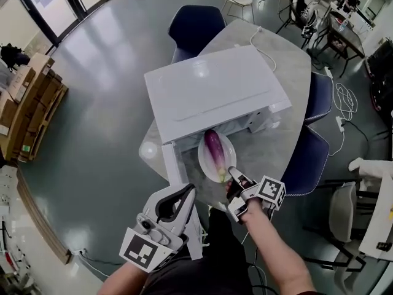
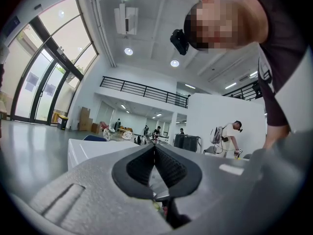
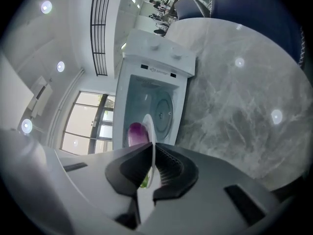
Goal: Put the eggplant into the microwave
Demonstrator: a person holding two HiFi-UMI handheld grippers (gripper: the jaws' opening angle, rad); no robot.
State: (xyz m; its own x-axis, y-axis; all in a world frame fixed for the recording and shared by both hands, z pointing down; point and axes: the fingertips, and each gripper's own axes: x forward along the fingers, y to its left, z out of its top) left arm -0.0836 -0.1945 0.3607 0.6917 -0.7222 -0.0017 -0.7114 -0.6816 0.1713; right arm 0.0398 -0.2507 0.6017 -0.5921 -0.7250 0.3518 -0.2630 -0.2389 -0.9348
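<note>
A purple eggplant [image 1: 214,149] lies on a white plate [image 1: 204,162] held in front of the open white microwave [image 1: 215,91]. My right gripper [image 1: 233,178] is shut on the plate's near rim. In the right gripper view the plate [image 3: 150,131] stands edge-on between the pads, the eggplant [image 3: 136,131] shows beyond it, and the microwave [image 3: 161,67] cavity with its glass turntable [image 3: 165,110] lies ahead. My left gripper [image 1: 184,192] hangs low beside the open door [image 1: 174,168], shut and holding nothing; its view faces up to the ceiling, pads [image 2: 165,164] pressed together.
The microwave sits on a grey marble table [image 1: 288,72] with blue chairs [image 1: 195,23] around it. A white cable [image 1: 264,53] runs behind the microwave. More chairs and desks [image 1: 344,23] stand further back; cardboard boxes [image 1: 27,103] are stacked at the left.
</note>
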